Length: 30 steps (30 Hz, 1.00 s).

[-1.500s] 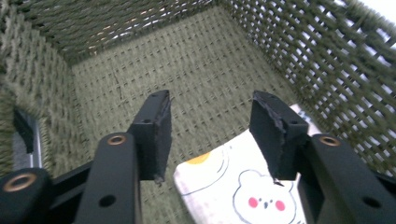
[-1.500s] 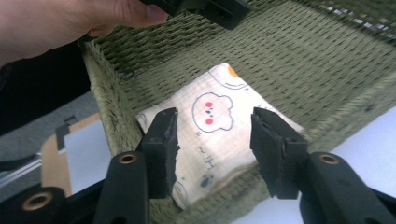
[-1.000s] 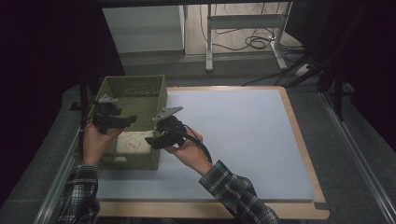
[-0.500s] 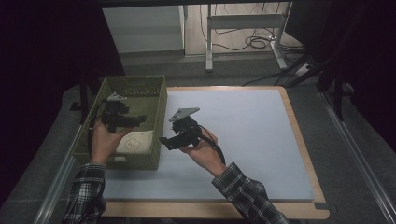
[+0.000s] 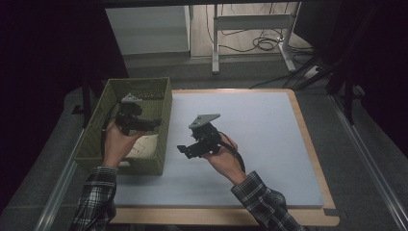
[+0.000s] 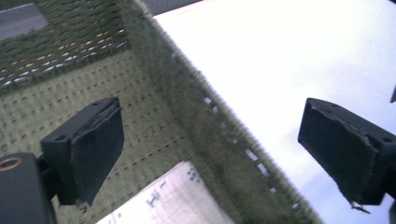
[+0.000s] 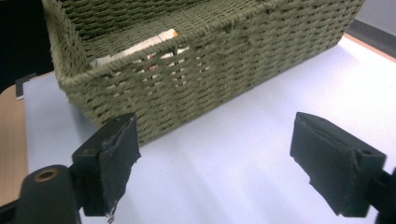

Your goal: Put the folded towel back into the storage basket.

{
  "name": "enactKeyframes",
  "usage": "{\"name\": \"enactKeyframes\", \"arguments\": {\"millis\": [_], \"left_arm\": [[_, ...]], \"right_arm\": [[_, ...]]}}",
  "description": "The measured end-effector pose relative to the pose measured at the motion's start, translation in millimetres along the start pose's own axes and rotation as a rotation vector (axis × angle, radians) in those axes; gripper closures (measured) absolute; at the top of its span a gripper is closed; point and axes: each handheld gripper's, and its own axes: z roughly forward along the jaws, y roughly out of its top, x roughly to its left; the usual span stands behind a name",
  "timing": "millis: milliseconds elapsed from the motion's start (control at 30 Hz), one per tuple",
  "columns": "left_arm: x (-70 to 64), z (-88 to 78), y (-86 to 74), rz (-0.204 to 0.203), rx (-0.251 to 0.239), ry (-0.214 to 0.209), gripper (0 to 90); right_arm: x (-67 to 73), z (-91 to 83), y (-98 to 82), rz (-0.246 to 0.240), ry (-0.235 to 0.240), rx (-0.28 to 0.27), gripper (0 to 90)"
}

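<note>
Both grippers have backed away from the woven basket (image 5: 126, 161), jaws just opening and empty; the right gripper (image 5: 184, 149) should keep clear of its wall (the cream packet (image 5: 142, 146) lies inside), as should the left gripper (image 5: 153, 125).

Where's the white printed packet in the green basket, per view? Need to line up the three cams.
High view: the white packet lies left of centre, inside the basket, near its front end.
Left gripper view: bottom centre, on the basket floor, between the open jaws.
Right gripper view: upper left, behind the basket's wall, partly seen through the weave.
Shared landmark: the basket's long wall beside the white mat.
</note>
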Motion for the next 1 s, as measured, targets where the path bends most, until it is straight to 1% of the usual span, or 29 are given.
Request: {"name": "enactKeyframes", "arguments": {"millis": [100,300,400,600,767,867,1000], "left_arm": [[-6.9,2.0,4.8,0.006,-0.004,-0.018,5.1],[-20.8,7.2,13.2,0.031,-0.001,-0.032,2.8],[-28.4,10.6,16.7,0.039,-0.001,-0.047,2.1],[-44.3,18.2,22.8,0.066,-0.002,-0.06,1.4],[-58.3,23.5,26.5,0.074,-0.022,-0.084,1.1],[-68.1,28.3,28.6,0.086,-0.023,-0.097,1.0],[-79.2,35.1,30.5,0.098,-0.028,-0.124,1.0]], "right_arm": [[-2.9,-4.7,-4.3,0.012,0.005,0.002,14.1],[-7.8,-15.2,-12.4,0.016,0.004,-0.002,12.2],[-9.0,-20.2,-16.4,0.013,0.004,0.004,11.5],[-13.3,-29.7,-27.0,0.002,-0.009,0.018,10.6],[-19.4,-39.5,-36.7,0.008,-0.022,0.022,10.3],[-23.4,-45.8,-41.7,0.009,-0.028,0.023,10.2],[-30.1,-55.6,-50.0,0.011,-0.036,0.027,9.8]]}}
